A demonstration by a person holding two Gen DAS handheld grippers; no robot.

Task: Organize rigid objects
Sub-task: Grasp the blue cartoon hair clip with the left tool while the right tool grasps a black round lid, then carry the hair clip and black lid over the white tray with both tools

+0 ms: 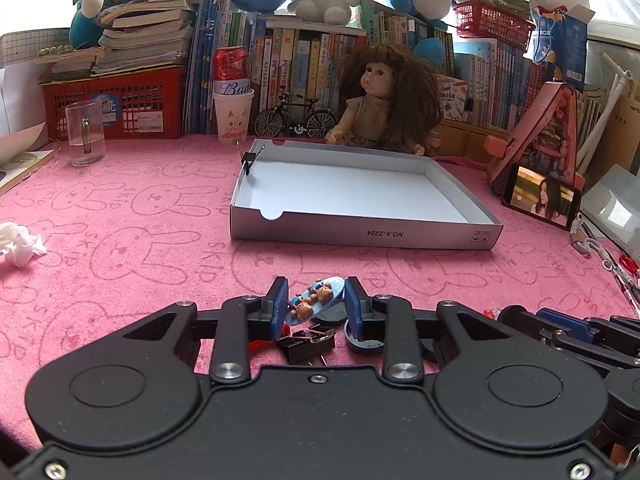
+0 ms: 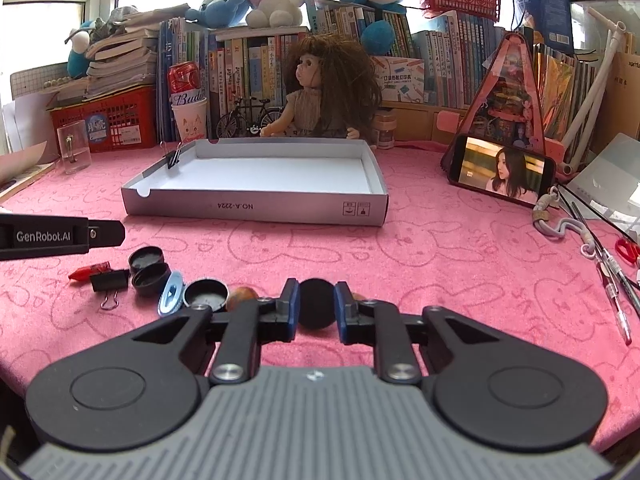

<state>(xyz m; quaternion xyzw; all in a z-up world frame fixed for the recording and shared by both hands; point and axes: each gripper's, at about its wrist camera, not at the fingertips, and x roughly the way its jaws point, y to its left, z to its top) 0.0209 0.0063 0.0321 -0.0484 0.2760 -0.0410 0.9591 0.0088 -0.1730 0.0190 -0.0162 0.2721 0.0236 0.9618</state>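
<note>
A shallow grey cardboard box (image 1: 440, 238) with a white inside sits mid-table, also in the right wrist view (image 2: 256, 210), a black binder clip (image 2: 173, 159) on its left wall. My left gripper (image 1: 316, 300) is shut on a blue oval hair clip with little bears (image 1: 316, 299), held tilted above a black binder clip (image 1: 306, 346) and a black cap (image 1: 362, 344). My right gripper (image 2: 316, 304) is shut on a round black cap (image 2: 317, 303). Left of it lie several black caps (image 2: 146, 258), a binder clip (image 2: 109, 280), a blue clip (image 2: 170, 294) and a red piece (image 2: 86, 271).
Pink bunny-print cloth covers the table. A doll (image 1: 380, 96), toy bicycle (image 1: 294, 118), paper cup (image 1: 233, 114) and glass mug (image 1: 85, 132) stand behind the box. A phone (image 2: 500, 170) leans at right; pens (image 2: 616, 292) and scissors lie there. Crumpled tissue (image 1: 18, 244) lies left.
</note>
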